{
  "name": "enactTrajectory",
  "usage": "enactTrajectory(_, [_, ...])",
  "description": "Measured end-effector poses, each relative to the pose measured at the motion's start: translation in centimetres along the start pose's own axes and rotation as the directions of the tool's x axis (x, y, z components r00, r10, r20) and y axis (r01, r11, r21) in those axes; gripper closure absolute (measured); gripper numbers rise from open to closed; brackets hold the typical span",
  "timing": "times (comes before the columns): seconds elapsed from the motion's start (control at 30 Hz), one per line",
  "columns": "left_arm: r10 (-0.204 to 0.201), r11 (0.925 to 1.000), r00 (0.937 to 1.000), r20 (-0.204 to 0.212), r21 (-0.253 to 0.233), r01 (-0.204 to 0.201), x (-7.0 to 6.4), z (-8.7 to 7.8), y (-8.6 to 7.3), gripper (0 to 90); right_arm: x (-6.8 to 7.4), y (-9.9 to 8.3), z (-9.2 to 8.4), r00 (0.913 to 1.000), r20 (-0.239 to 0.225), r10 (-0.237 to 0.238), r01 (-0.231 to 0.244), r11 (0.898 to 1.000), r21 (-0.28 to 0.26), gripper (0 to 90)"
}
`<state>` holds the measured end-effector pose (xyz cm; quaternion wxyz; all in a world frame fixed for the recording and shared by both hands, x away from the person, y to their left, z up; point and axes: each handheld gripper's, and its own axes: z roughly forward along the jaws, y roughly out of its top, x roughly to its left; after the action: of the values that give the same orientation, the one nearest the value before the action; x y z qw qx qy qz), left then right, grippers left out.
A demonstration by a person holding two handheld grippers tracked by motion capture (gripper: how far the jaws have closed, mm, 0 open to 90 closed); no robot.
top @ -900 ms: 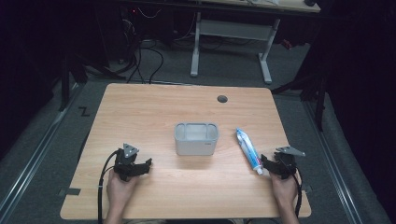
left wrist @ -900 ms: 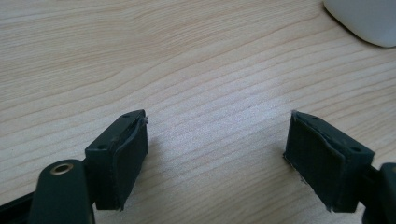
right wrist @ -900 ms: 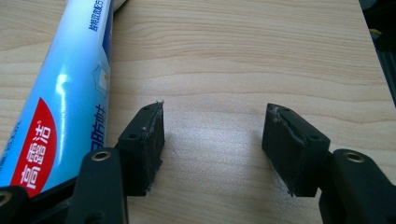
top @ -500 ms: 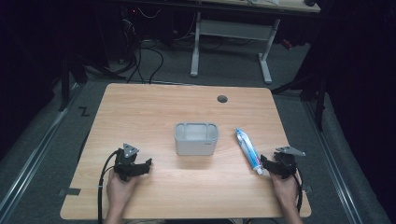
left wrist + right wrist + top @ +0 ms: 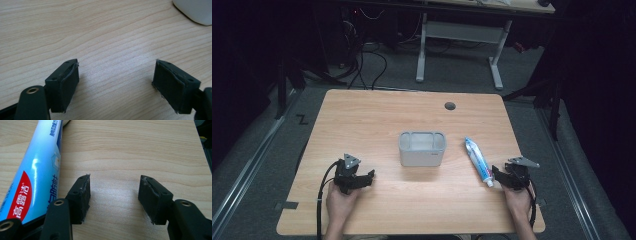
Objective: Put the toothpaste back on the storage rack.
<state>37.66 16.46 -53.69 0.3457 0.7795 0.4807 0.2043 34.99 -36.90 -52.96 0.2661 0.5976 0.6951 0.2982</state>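
A: Start with the big things. What carries it all?

B: A wooden table [image 5: 377,120], pale grain, with a small round hole [image 5: 450,106] near its far edge. Near the middle stands a grey-white rectangular container [image 5: 422,148], upright, its mouth facing up.

A: And the toothpaste tube?

B: The toothpaste tube [image 5: 477,160] lies flat on the table, to the right of the container and apart from it. Its long axis runs diagonally: the flat crimped end points away toward the far side and slightly toward the container, and the white cap end points toward the person's right hand. In the right gripper view the tube [image 5: 35,167] lies along the left side, blue and white with a red patch of lettering.

A: The tongs?

B: The right gripper [image 5: 501,178] sits just at the cap end. Its jaws stand wide apart over bare wood, and the tube lies outside the left jaw, just beside it, not between the two. The left gripper [image 5: 362,178] rests on the near-left part of the table, well apart from the tube, its jaws also spread wide with only wood between them.
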Motion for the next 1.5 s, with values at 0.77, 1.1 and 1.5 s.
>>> enactTrajectory(0.77, [-0.001,1.0,1.0,0.001,0.0,0.001,0.0,0.0,0.0,21.3,0.5,0.3,-2.5,0.9983,-0.053,-0.023,0.022,0.999,-0.025,56.6])
enactTrajectory(1.1, [-0.001,1.0,1.0,0.001,0.0,0.001,0.0,0.0,0.0,21.2,1.6,0.2,-4.1,0.9957,-0.032,-0.087,0.085,0.995,-0.06,51.8])
enactTrajectory(1.5, [-0.001,1.0,1.0,0.001,0.0,0.001,0.0,0.0,0.0,21.3,3.2,0.3,-4.6,0.9909,-0.056,-0.122,0.118,0.99,-0.071,51.6])
